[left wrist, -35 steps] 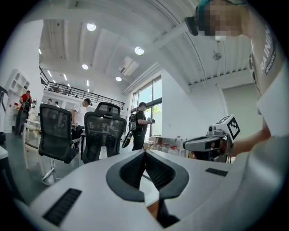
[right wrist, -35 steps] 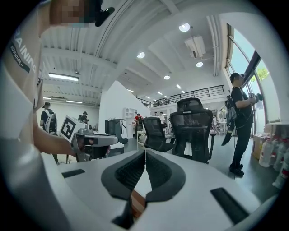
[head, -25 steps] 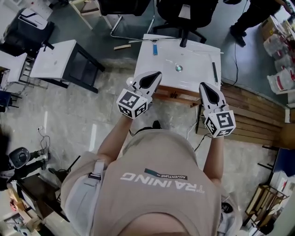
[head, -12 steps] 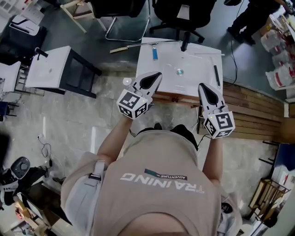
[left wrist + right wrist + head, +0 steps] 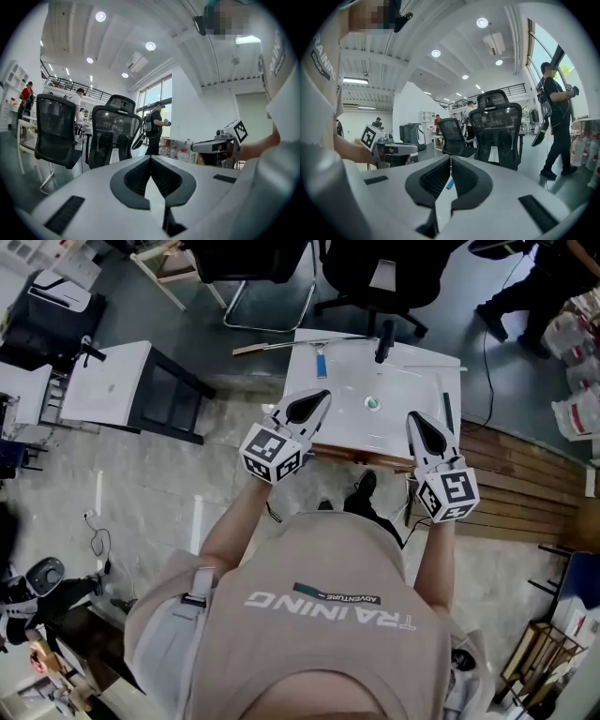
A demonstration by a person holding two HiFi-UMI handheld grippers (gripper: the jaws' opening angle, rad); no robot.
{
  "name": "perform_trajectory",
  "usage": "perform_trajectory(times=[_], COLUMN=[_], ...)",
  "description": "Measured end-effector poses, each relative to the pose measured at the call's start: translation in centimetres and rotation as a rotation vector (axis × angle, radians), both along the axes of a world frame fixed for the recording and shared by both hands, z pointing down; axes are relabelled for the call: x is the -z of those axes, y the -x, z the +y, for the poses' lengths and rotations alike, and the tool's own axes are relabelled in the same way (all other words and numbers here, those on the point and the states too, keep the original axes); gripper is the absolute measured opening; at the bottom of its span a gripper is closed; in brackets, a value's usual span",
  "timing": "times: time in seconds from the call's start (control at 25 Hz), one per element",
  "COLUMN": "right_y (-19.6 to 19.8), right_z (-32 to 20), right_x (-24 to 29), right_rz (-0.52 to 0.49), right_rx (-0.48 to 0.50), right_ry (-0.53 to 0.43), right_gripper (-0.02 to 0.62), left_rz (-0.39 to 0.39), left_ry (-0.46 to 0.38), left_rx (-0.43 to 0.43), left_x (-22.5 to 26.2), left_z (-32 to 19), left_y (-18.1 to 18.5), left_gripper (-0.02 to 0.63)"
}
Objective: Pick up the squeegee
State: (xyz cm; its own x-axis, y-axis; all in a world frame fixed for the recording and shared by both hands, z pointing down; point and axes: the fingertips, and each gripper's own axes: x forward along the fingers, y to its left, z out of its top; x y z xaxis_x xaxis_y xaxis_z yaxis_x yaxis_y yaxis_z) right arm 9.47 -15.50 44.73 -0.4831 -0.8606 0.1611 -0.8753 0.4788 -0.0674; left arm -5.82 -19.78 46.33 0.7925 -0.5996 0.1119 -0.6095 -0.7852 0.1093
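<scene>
White bench (image 5: 403,381) sits nearer the person than a second ago, so both tongs reach further over its near edge. The squeegee (image 5: 382,341) lies untouched at the far edge, well apart from them. Left tongs (image 5: 322,394) and right tongs (image 5: 413,417) are held out side by side on outstretched forearms, roughly level, marker cubes toward the person. Each pair is pressed tight together with nothing between.
</scene>
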Motion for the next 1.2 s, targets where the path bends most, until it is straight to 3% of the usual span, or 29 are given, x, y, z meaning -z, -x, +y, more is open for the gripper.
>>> perform_trajectory(times=[0.32, 1.2], right_y=[-0.9, -6.3], right_z=[-4.9, -13.4], right_x=[0.5, 0.8], right_rz=[0.04, 0.033], right_rx=[0.083, 0.215], right_ry=[-0.011, -0.041], right_gripper=[0.032, 0.032], left_rz=[-0.005, -0.027], left_ry=[-0.004, -0.02], left_rx=[0.109, 0.228], left_x=[0.7, 0.4], left_z=[-3.7, -10.2], left_y=[0.7, -5.8], left_gripper=[0.009, 0.009])
